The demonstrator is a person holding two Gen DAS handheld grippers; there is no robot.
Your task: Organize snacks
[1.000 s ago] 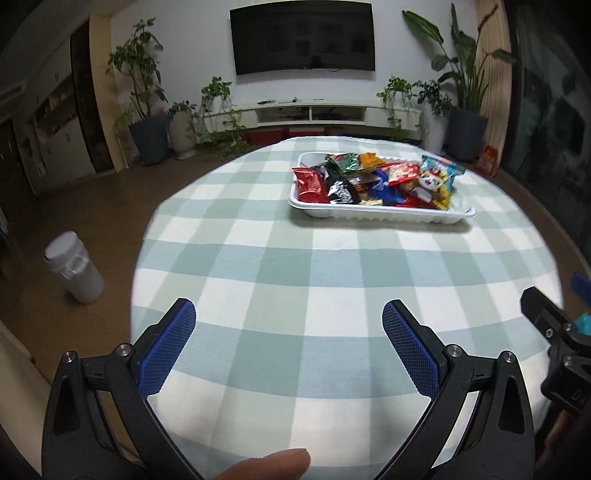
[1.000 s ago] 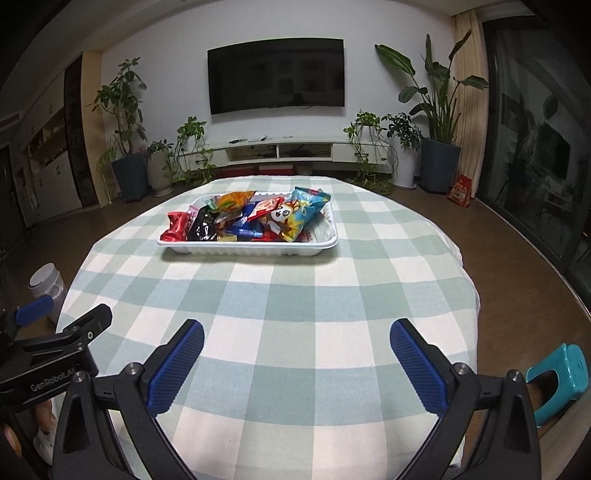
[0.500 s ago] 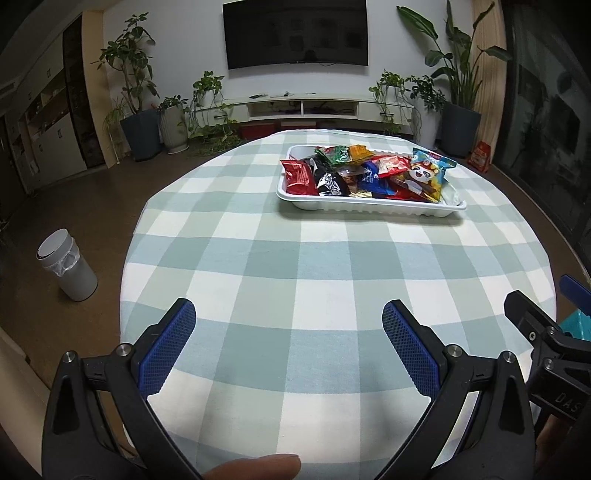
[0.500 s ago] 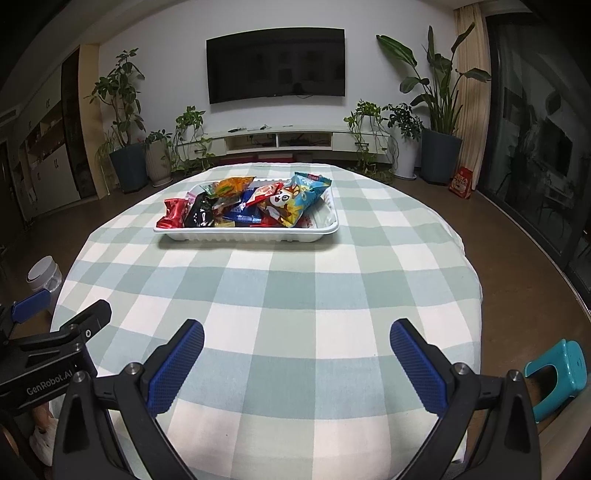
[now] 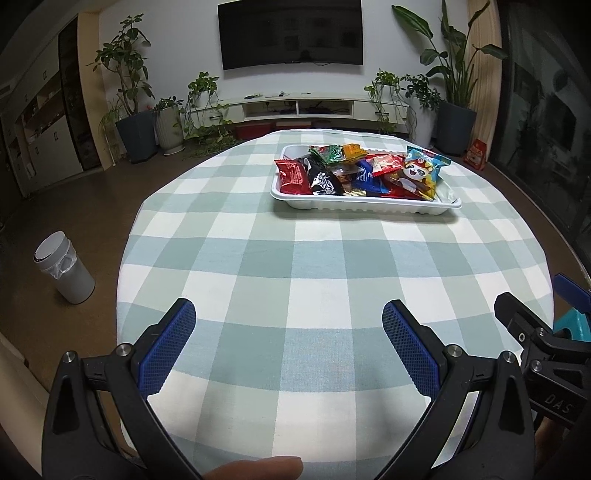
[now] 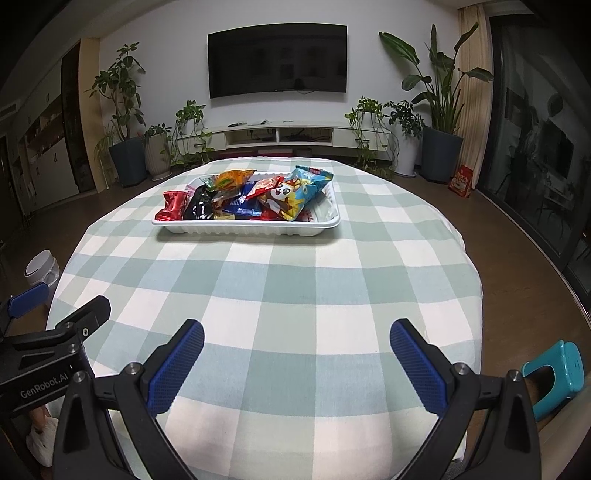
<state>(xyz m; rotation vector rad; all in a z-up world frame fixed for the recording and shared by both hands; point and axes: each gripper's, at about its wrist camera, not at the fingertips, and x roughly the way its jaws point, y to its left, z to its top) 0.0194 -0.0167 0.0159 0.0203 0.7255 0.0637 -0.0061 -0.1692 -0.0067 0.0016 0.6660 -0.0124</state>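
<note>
A white tray [image 5: 364, 209] stands on the far half of the round checked table [image 5: 314, 266] and holds several snack packets, among them a red one [image 5: 293, 177], a black one [image 5: 323, 181] and a blue panda bag [image 5: 421, 171]. The tray also shows in the right wrist view [image 6: 251, 229], with the panda bag [image 6: 295, 192] at its right. My left gripper [image 5: 288, 317] is open and empty above the table's near edge. My right gripper [image 6: 295, 336] is open and empty too, beside it on the right.
A white bin [image 5: 64, 267] stands on the floor left of the table. A teal stool [image 6: 554, 373] stands at the near right. Potted plants [image 5: 129, 103], a TV [image 5: 290, 33] and a low cabinet line the far wall.
Both grippers have drawn back and risen a little, so the tray looks farther away. Both stay open and empty.
</note>
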